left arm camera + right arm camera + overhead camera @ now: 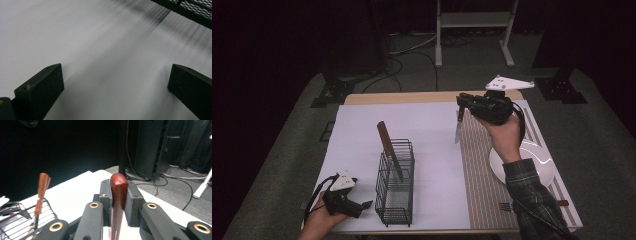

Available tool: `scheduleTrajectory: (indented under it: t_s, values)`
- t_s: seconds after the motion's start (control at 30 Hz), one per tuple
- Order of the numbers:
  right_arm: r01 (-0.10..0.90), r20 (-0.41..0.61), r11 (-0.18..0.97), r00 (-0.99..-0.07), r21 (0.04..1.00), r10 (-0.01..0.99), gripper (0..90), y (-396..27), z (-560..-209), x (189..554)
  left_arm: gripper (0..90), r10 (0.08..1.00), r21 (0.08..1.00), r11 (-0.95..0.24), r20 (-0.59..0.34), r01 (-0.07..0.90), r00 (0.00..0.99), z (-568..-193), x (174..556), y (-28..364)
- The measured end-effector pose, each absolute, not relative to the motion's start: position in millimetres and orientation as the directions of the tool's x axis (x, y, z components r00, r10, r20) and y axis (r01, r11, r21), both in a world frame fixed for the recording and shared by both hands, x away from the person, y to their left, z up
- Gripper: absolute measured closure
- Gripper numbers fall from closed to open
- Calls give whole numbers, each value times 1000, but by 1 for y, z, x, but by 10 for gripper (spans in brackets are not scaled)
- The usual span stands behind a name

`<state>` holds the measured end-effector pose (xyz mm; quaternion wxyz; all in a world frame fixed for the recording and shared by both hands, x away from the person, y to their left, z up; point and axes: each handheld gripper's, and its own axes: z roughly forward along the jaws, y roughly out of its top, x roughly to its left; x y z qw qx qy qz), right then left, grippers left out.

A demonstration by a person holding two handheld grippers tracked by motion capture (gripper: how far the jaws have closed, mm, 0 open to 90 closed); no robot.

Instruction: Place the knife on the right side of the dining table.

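While your right tool [460,103] clenches the red-brown handle of a knife [458,127], blade hanging down above the striped mat [482,170], your left tool [364,205] rests released on the white sheet [432,145] covering the tabletop [377,98], beside the wire basket [395,182]. Grey carpet [607,150], cables and dark curtains surround you.

A reddish-brown handle is showing on the knife [119,195], gripped between black pads. At centre frame the black wire basket [395,187] is holding another brown-handled knife [389,149]. At lower right, a white plate [539,160] is sitting on a striped mat [479,175]; a plaid sleeve [532,192] is crossing it.
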<state>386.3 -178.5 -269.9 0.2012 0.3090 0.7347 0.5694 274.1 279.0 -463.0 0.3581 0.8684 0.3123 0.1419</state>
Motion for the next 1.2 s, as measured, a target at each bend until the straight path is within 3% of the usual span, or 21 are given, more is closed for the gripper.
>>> scheduleTrajectory:
  t_s: [1.2]
  values:
    - [276, 27, 126, -492, 953, 870, 780, -230, -317, 435, 0, 643, 710, -551, 26, 438, 766, -463, 274, 279]
